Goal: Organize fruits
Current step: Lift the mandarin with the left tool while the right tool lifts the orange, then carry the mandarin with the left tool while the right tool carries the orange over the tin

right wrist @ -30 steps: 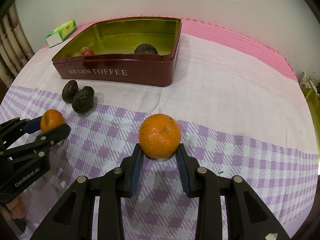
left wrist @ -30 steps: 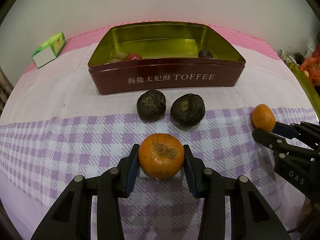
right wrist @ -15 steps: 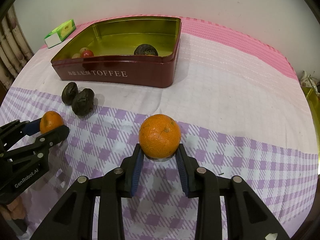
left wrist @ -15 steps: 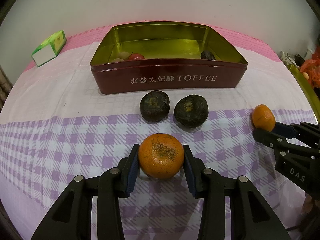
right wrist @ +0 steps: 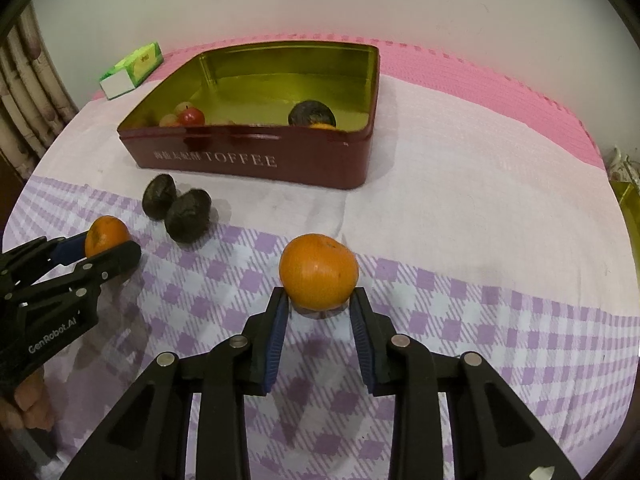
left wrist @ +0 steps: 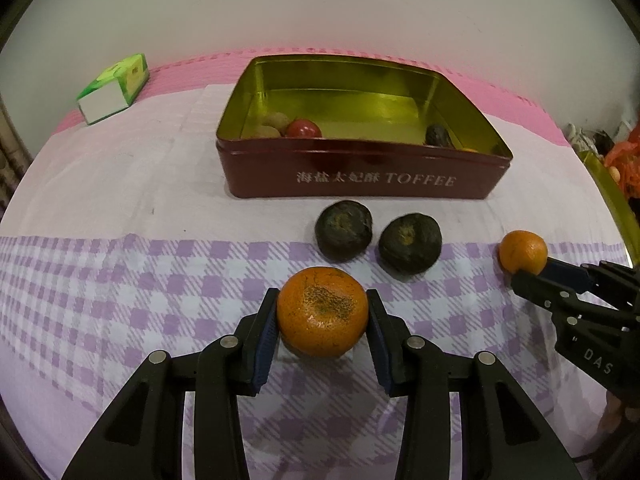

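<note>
My left gripper (left wrist: 322, 316) is shut on an orange with a rough brown patch (left wrist: 322, 311), held just above the checked cloth; it also shows in the right wrist view (right wrist: 106, 236). My right gripper (right wrist: 319, 304) is shut on a smooth orange (right wrist: 318, 271), which also shows in the left wrist view (left wrist: 522, 251). Two dark wrinkled fruits (left wrist: 344, 229) (left wrist: 410, 242) lie in front of the red toffee tin (left wrist: 360, 180). Inside the tin are a red fruit (left wrist: 304, 129), pale fruits (left wrist: 274, 122) and a dark fruit (right wrist: 312, 114).
A green and white box (left wrist: 114, 88) lies at the back left. A gold container edge (left wrist: 608, 196) and orange bags (left wrist: 624, 160) are at the far right. A curtain (right wrist: 28, 92) hangs at the left. The table carries a pink and purple-checked cloth (left wrist: 120, 280).
Both grippers have moved with their oranges, still shut on them. The left wrist view has shifted left, so the tin now sits further right in it. The right view sees the tin slightly nearer.
</note>
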